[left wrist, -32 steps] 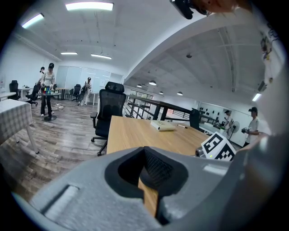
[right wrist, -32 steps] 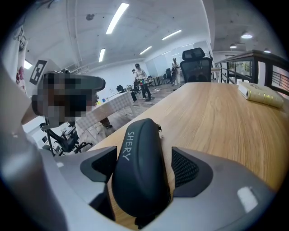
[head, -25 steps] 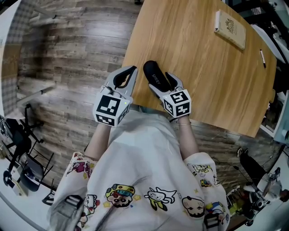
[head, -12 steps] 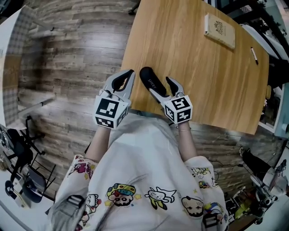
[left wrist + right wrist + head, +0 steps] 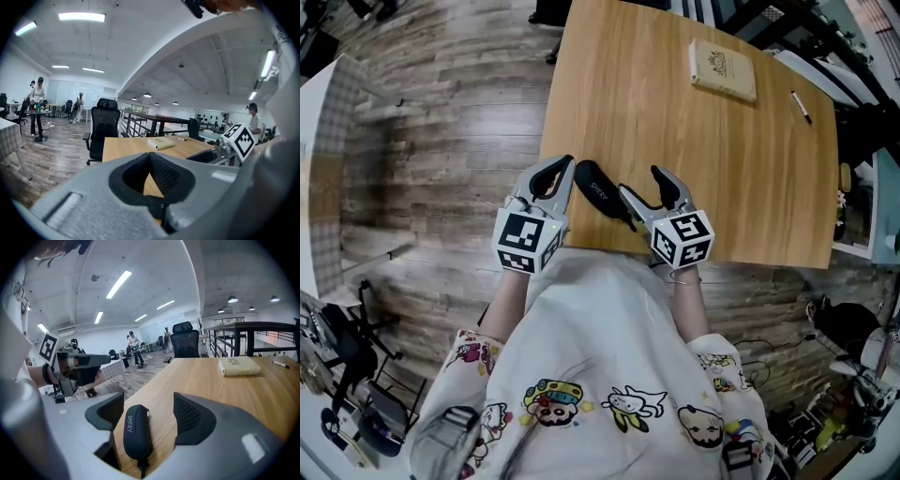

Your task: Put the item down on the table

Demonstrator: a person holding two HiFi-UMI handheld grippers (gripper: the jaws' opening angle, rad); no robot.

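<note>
A black zip case (image 5: pixel 598 190) marked SHERY lies flat on the wooden table (image 5: pixel 675 122) near its front left corner. My right gripper (image 5: pixel 642 186) hovers at the case's near end, its jaws closing. In the right gripper view the case (image 5: pixel 137 431) lies between the jaws of that gripper (image 5: pixel 150 401), close to the left pad, and neither pad presses on it. My left gripper (image 5: pixel 566 162) is shut on nothing just off the table's left edge, beside the case. Its closed tips (image 5: pixel 150 157) fill the left gripper view.
A tan book (image 5: pixel 723 70) lies at the table's far side, with a pen (image 5: pixel 802 107) to its right. A black office chair (image 5: pixel 104 126) stands beyond the far end. Wood-plank floor (image 5: pixel 441 141) surrounds the table, and people stand far off.
The right gripper has shifted rightward relative to the case, which stays flat on the table. The left gripper keeps its place beside the edge. The head camera has drifted.
</note>
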